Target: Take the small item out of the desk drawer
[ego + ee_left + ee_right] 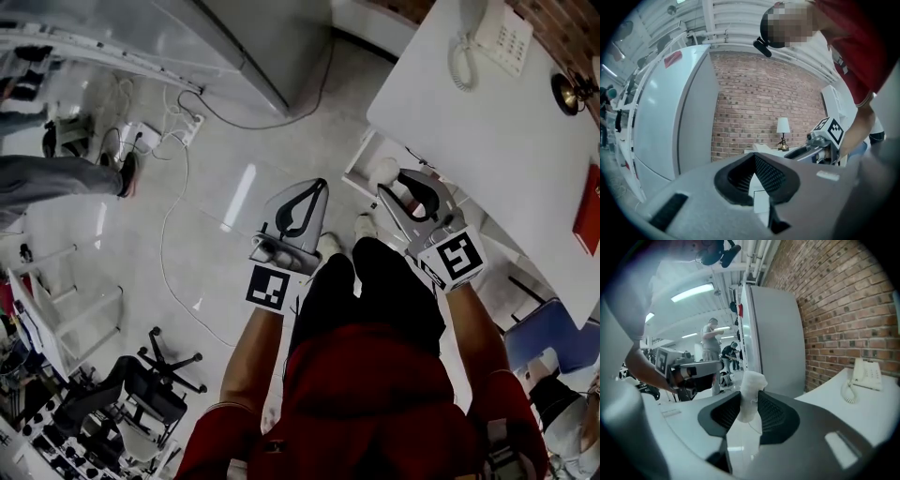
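On the left, my left gripper [319, 187] hangs over the pale glossy floor [225, 187]. Its jaws are pressed together at the tips and there is nothing between them. Its own view [754, 155] looks level toward the tall white refrigerator [670, 117] and the red-brick wall [754, 103]. Just beside it, to the right, my right gripper [412, 183] has its jaws partly apart and clamped on the small white crumpled item [751, 383]. The ribbed black pads [771, 413] squeeze the item from both sides and its top pokes out past the fingertips. The item is out of the white desk drawer [361, 169], which stands pulled out under the edge of the white desk [487, 122]. In the right gripper view the item is held up in front of the refrigerator. Further right, a white corded telephone [865, 373] rests on the desk top against the brick wall.
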`<state>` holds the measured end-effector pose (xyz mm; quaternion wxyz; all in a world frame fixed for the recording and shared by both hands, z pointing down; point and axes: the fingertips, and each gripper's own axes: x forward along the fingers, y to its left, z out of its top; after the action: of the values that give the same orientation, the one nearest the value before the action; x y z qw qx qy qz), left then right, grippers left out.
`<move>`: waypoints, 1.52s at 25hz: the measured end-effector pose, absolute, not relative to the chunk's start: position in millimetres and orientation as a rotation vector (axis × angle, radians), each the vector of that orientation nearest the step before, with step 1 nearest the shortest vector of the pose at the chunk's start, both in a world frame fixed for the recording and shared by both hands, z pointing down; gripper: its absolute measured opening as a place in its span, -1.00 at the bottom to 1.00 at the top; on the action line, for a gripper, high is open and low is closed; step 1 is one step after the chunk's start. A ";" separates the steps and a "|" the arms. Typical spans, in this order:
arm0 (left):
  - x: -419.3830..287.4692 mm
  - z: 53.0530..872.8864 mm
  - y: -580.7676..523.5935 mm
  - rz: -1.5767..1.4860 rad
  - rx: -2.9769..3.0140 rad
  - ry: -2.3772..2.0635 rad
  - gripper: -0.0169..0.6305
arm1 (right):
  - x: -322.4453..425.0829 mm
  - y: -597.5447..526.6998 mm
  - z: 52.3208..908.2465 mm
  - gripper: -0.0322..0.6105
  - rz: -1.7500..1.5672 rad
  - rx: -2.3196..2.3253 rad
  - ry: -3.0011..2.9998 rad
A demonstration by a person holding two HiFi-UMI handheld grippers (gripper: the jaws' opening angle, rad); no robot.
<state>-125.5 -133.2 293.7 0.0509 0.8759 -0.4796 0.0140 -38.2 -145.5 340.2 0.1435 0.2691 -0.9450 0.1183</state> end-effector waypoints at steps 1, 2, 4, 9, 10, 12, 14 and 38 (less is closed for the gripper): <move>-123.4 282.5 -131.6 0.024 2.672 -1.464 -0.95 | -37.5 -143.4 324.8 -0.49 0.329 0.783 -2.753; -121.3 272.0 -130.0 0.003 2.680 -1.468 -0.94 | -37.1 -141.3 310.6 -0.49 0.317 0.791 -2.782; -114.8 252.5 -125.2 -0.035 2.702 -1.468 -0.95 | -35.6 -135.6 285.3 -0.50 0.295 0.804 -2.837; -92.4 215.2 -110.3 -0.060 2.771 -1.418 -0.95 | -22.3 -117.7 235.8 -0.50 0.243 0.807 -2.924; -88.8 210.1 -108.4 -0.062 2.782 -1.409 -0.95 | -19.4 -114.9 226.8 -0.50 0.237 0.813 -2.944; -83.4 201.0 -104.5 -0.064 2.799 -1.395 -0.95 | -13.3 -109.3 210.9 -0.49 0.232 0.830 -2.979; -80.1 189.9 -101.0 -0.073 2.817 -1.388 -0.95 | -7.0 -103.8 195.9 -0.50 0.225 0.850 -3.006; -45.9 149.9 -97.2 -0.141 2.930 -1.292 -0.95 | 34.5 -89.1 159.8 -0.50 0.158 0.979 -3.050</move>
<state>-45.9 -97.2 149.9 -0.0317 0.9137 -0.4028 -0.0440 34.5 -89.1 159.8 -0.0326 0.3050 -0.9505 0.0492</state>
